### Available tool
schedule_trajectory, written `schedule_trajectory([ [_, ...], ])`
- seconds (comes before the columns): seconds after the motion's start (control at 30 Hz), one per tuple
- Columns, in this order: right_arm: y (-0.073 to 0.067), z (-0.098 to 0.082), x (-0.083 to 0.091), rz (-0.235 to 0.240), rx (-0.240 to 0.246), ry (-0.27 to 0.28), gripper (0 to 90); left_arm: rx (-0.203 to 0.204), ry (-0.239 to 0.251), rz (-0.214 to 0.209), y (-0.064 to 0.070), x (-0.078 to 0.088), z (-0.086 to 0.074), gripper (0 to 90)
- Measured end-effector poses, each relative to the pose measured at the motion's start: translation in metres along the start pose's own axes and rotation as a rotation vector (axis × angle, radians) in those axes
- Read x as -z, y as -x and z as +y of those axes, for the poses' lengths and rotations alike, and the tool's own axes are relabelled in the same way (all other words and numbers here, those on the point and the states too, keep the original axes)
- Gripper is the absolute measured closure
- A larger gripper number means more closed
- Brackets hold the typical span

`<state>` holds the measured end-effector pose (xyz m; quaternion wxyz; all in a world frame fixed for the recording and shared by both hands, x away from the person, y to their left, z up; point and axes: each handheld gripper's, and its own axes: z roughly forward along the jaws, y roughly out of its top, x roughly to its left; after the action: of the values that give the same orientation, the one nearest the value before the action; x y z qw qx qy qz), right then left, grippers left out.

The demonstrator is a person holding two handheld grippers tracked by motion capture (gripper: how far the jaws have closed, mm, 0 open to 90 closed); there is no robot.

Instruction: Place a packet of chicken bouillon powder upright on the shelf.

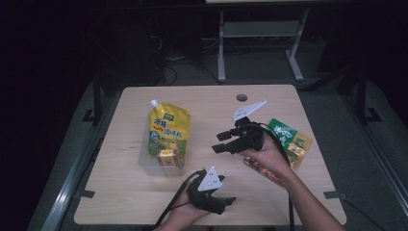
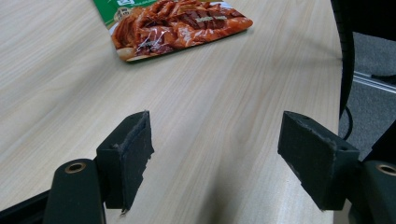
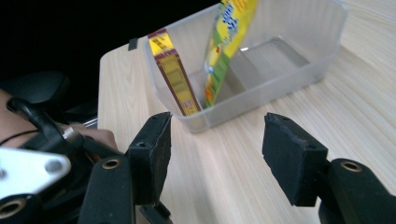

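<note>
A clear plastic bin (image 1: 146, 161) stands on the table left of centre. In it a yellow spout pouch (image 1: 168, 127) leans upright, with a small yellow and red box (image 1: 167, 157) in front of it. My right gripper (image 1: 220, 142) hovers to the right of the bin, jaws open and pointing at it, nothing between them. The right gripper view has the bin (image 3: 299, 60), the box (image 3: 175, 74) and the pouch (image 3: 226, 42) just ahead of that gripper (image 3: 217, 154). My left gripper (image 1: 227, 203) rests near the front edge, open and empty (image 2: 217, 158).
A green and orange food packet (image 1: 290, 139) lies at the table's right side, also ahead in the left gripper view (image 2: 177, 23). A thin red packet (image 1: 263, 172) lies under my right hand. The wooden table (image 1: 130, 192) has a round hole (image 1: 241, 97) near its far edge.
</note>
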<state>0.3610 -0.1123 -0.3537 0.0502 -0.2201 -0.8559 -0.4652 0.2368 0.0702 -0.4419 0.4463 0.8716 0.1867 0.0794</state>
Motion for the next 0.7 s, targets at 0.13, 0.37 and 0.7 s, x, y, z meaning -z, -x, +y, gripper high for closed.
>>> schedule_trajectory([
  [0.13,0.003,-0.008,0.004,-0.019,-0.016,-0.014,38.2,-0.002,-0.004,0.001,-0.001,0.000,0.001,25.5],
  [0.37,0.006,-0.020,0.023,-0.050,-0.042,0.005,36.8,-0.001,0.001,0.003,-0.003,0.000,0.001,25.4],
  [0.7,0.013,-0.044,0.043,-0.095,-0.092,0.004,36.4,-0.006,0.002,0.000,-0.002,0.001,0.001,25.2],
])
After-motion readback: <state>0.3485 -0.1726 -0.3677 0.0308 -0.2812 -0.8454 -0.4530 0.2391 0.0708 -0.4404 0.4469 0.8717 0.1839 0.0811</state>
